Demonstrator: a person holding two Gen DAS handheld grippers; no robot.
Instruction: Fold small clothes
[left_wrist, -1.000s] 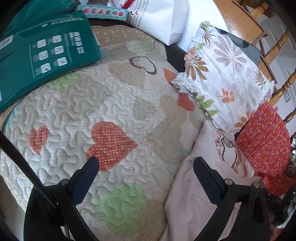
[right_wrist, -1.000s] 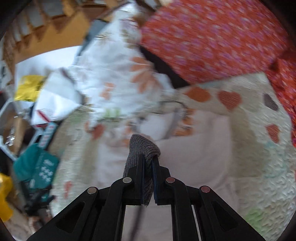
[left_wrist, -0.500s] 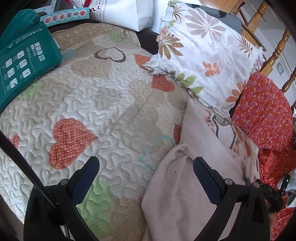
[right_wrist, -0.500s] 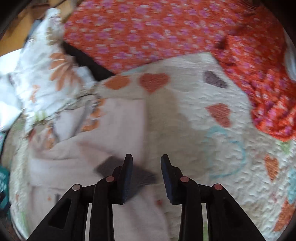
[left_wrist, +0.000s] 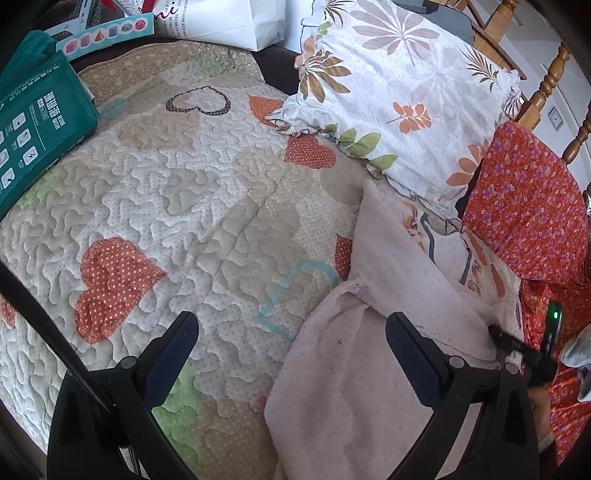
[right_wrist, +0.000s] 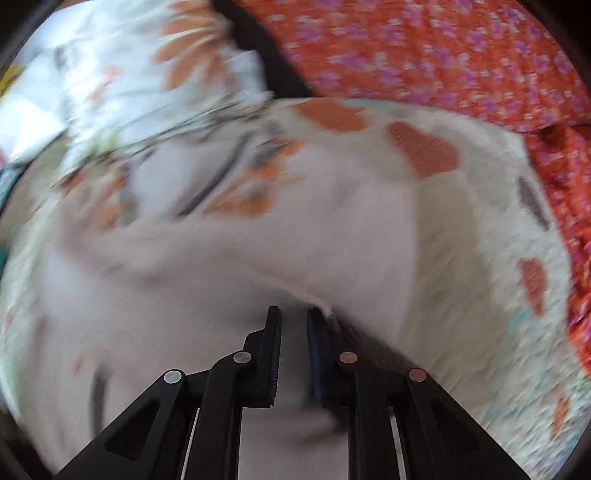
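While the left gripper (left_wrist: 288, 343) hangs above the bed with its fingers spread wide and nothing between them, the pale pink garment (left_wrist: 354, 369) lies on the quilt (left_wrist: 177, 206) under its right finger. The garment's near left edge runs beside the blue heart outline, and its upper corner reaches up to the leaf-print pillow (left_wrist: 399, 96). Bare quilt stretches to the left of the garment as far as the green box (left_wrist: 37, 125), which rests on the quilt's far left edge. A red flowered cloth (left_wrist: 528, 206) borders the garment on the right, and the right gripper's dark tip (left_wrist: 517, 345) shows at the garment's right edge.

From the right wrist, the picture is blurred. The right gripper (right_wrist: 293, 321) has its fingers drawn near each other with a narrow gap, set low over the pink garment (right_wrist: 258, 251); a raised fold edge touches the right finger. Whether cloth is pinched, I cannot tell. Quilt (right_wrist: 480, 258) lies open to the right, up to the red flowered cloth (right_wrist: 443, 51).
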